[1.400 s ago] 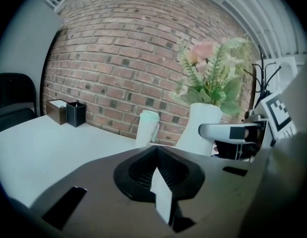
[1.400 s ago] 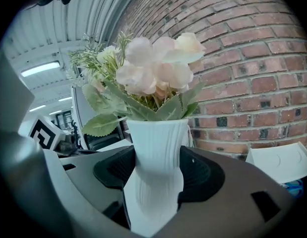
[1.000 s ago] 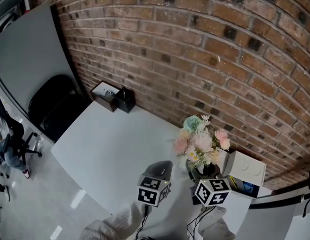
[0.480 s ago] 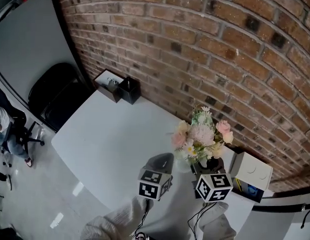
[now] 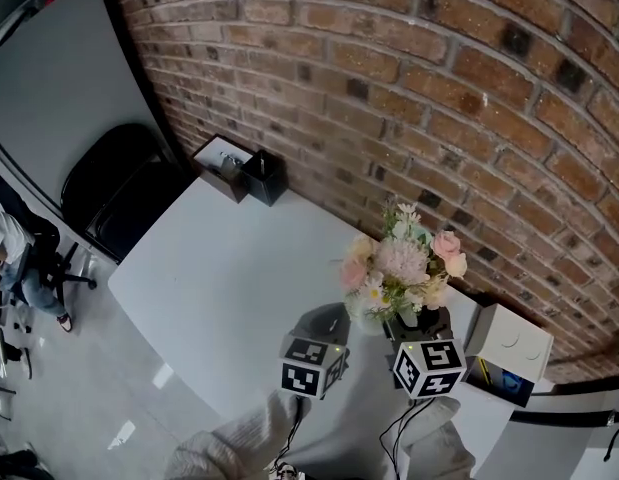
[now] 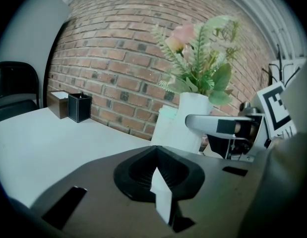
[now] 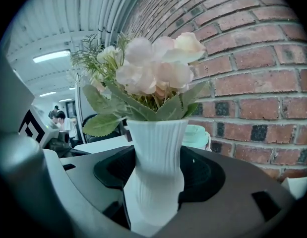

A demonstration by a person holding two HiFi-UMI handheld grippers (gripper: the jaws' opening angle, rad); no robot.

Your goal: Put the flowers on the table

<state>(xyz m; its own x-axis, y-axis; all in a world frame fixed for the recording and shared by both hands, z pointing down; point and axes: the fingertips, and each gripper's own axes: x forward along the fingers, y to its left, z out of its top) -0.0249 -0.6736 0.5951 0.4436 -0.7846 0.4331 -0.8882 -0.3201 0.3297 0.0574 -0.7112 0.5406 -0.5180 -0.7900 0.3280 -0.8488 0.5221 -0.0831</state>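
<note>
A bunch of pink, cream and green flowers (image 5: pixel 399 266) stands upright in a white ribbed vase (image 5: pixel 408 317) at the table's near right, by the brick wall. My right gripper (image 5: pixel 417 328) is shut on the vase (image 7: pixel 155 157), its jaws clamped round the narrow lower part, with the blooms (image 7: pixel 155 66) above. My left gripper (image 5: pixel 324 324) hangs just left of it, shut and empty. The left gripper view shows the vase (image 6: pixel 192 120) and the flowers (image 6: pixel 200 58) ahead to the right. The vase's base is hidden, so I cannot tell whether it rests on the table.
The grey table (image 5: pixel 224 278) stretches left and away. A black holder (image 5: pixel 262 176) and a brown box (image 5: pixel 221 158) stand at its far corner by the wall. A white box (image 5: pixel 509 338) lies right of the vase, a mint cup (image 7: pixel 197 135) behind it. A black chair (image 5: pixel 114 183) stands at the left.
The right gripper and the vase have shifted a little left, away from the white box. The left gripper has kept its place beside them.
</note>
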